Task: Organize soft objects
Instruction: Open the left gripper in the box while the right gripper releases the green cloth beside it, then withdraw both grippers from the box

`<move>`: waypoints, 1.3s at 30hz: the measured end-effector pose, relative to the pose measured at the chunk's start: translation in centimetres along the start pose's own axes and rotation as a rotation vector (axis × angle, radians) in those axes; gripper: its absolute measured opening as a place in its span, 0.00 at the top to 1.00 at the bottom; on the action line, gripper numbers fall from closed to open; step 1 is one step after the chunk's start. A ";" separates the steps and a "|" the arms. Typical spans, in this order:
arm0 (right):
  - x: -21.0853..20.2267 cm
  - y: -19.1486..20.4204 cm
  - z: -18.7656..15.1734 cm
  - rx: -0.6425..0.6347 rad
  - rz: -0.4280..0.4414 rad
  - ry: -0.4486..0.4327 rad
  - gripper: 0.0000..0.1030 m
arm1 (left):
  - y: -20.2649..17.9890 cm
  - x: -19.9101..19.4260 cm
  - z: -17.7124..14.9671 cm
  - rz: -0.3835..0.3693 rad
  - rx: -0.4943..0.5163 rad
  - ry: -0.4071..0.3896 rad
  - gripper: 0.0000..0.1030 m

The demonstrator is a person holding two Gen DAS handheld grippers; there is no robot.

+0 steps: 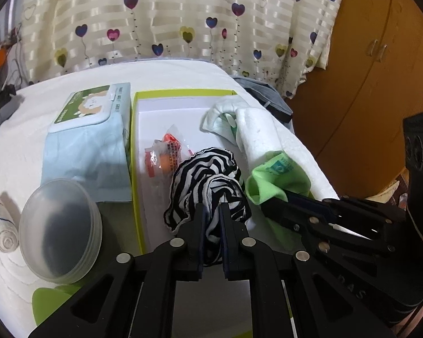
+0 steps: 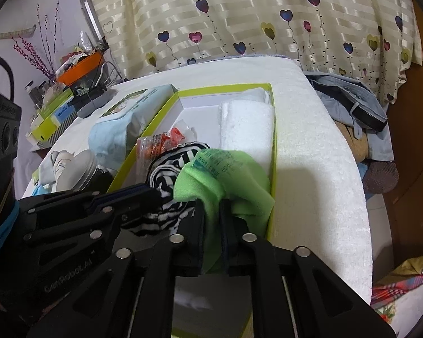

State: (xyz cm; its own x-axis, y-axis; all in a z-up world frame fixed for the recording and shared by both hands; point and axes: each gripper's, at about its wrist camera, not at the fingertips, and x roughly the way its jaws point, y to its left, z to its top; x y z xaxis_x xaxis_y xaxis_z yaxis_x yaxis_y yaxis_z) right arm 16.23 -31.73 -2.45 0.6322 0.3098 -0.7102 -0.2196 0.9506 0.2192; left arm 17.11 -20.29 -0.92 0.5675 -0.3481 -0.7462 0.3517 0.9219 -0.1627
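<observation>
**Two grippers, two cloths, one green-rimmed box**

At the far left of the left wrist view a rolled white cloth (image 1: 1,226) lies on the white bed cover (image 1: 169,74), and just beside it a stack of clear plastic lids (image 1: 60,229) leans on edge. Behind the lids sits a pale blue wet wipes pack (image 1: 90,138) with a green-and-white lid, touching the left wall of the open box (image 1: 134,152), which has a lime green rim and a white inside.

Inside the box, near its left wall, lie orange snack packets (image 1: 165,153) in clear wrap. In the middle, the left gripper (image 1: 212,207) is clenched on a black-and-white striped cloth (image 1: 206,174); the fabric bunches above the fingertips and runs down between them. To the right, a folded white towel (image 1: 253,129) lies along the box's right wall, with a white-and-green cloth (image 1: 221,117) at its far end.

In the right wrist view the right gripper (image 2: 213,202) has a green cloth (image 2: 225,174) between its jaws; the cloth is squeezed into the narrow gap, so it is grasped, and hangs over the near right corner of the box, just beside the striped cloth.

Right of the bed lies a heap of grey clothing (image 2: 352,98), and behind everything hangs a heart-patterned curtain (image 2: 239,14)
</observation>
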 end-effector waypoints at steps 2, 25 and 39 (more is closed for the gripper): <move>-0.4 0.2 -0.3 -0.007 -0.006 -0.005 0.69 | 0.0 -0.3 -0.1 -0.005 0.002 -0.010 0.92; -8.4 3.1 -3.2 -0.013 -0.061 -0.127 0.58 | -1.5 -8.3 -3.1 -0.032 0.045 -0.122 0.79; -10.2 7.0 -4.9 -0.063 -0.041 -0.156 0.58 | 0.1 -12.4 -5.9 -0.007 0.028 -0.173 0.75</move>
State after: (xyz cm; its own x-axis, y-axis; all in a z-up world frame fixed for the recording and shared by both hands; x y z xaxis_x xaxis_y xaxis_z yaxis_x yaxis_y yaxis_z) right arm 4.62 -28.31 3.05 0.7483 0.2741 -0.6041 -0.2340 0.9612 0.1463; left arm 5.69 -14.91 4.53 0.6838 -0.3808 -0.6224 0.3753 0.9151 -0.1476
